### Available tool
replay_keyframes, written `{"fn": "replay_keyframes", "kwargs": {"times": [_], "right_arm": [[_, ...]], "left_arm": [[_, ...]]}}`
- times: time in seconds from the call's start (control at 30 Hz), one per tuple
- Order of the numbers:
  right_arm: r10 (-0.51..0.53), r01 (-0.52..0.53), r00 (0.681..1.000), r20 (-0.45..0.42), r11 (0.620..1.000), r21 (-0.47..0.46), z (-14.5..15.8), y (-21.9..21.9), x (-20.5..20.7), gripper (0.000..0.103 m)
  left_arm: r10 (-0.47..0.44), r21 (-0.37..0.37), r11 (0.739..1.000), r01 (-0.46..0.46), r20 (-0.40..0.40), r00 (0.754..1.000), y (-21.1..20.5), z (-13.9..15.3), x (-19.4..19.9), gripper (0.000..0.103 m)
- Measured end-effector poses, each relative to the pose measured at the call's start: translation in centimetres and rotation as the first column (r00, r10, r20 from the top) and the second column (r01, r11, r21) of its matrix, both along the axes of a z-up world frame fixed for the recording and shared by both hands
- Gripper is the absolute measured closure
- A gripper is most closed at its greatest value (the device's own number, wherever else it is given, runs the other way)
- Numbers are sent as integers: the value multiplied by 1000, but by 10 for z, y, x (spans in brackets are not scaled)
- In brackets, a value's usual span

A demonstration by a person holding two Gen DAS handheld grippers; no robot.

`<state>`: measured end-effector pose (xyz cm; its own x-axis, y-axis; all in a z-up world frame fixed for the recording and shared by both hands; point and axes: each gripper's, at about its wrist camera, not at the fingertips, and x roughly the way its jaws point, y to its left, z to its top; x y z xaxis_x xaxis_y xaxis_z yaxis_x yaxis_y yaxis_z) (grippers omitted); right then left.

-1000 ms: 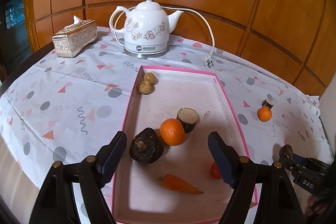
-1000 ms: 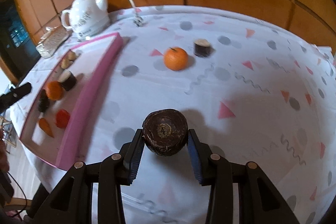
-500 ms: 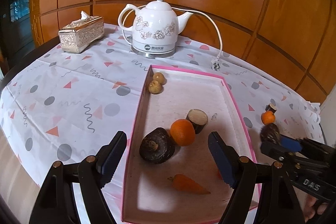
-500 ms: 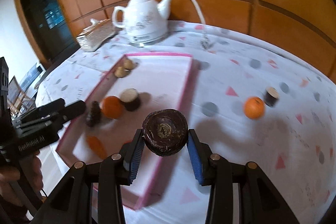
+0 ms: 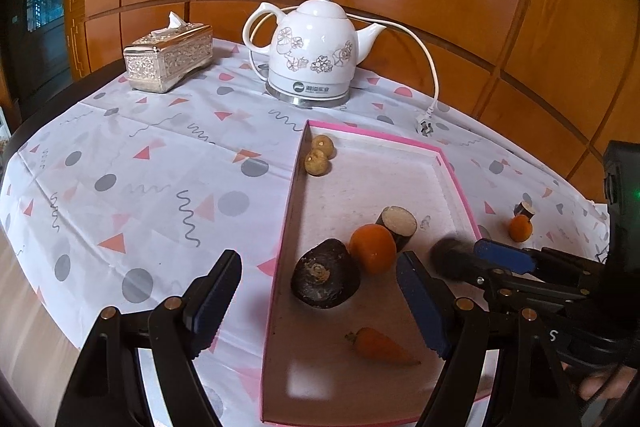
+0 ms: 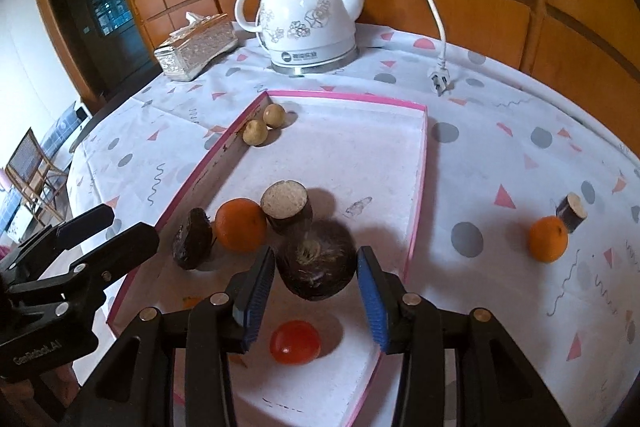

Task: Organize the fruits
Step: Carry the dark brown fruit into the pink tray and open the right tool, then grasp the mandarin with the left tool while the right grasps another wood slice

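A pink-rimmed tray holds two small brown fruits, an orange, a cut dark piece, a dark round fruit, a carrot and a red tomato. My right gripper is open over the tray, its jaws apart on either side of a second dark round fruit that is blurred between them. My left gripper is open and empty at the tray's near-left edge. Another orange and a cut dark piece lie on the cloth to the right.
A white electric kettle with a loose cord and plug stands behind the tray. A silver tissue box sits at the back left. The patterned cloth covers a round table against wood panelling.
My right gripper moved left over the tray and opened, letting go of the dark round fruit. My left gripper stayed open and shifted slightly.
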<state>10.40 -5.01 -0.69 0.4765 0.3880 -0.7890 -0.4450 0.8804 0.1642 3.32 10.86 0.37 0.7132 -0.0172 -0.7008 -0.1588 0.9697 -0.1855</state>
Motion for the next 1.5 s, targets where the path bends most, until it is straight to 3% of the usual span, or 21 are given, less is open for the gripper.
{"fn": "replay_keyframes", "kwargs": {"times": [0.13,0.4,0.77,1.5], "right_arm": [[-26,26,1000,2,999,26,2,-10,-5,56],[-172,171,985,11,982,86,9,-64,-17,56],[-344,343,939,11,938,58,1,-131,-26,56],[-514,511,857,38,858,55,-1,-213,-31,56]], "left_arm": [[-6,-6,1000,6,-2,1000,-2,0,1,23],[-67,17,998,67,12,998,-21,8,3,23],[-160,56,986,160,10,987,-55,15,7,23],[-380,108,919,379,-12,925,-142,19,30,23]]}}
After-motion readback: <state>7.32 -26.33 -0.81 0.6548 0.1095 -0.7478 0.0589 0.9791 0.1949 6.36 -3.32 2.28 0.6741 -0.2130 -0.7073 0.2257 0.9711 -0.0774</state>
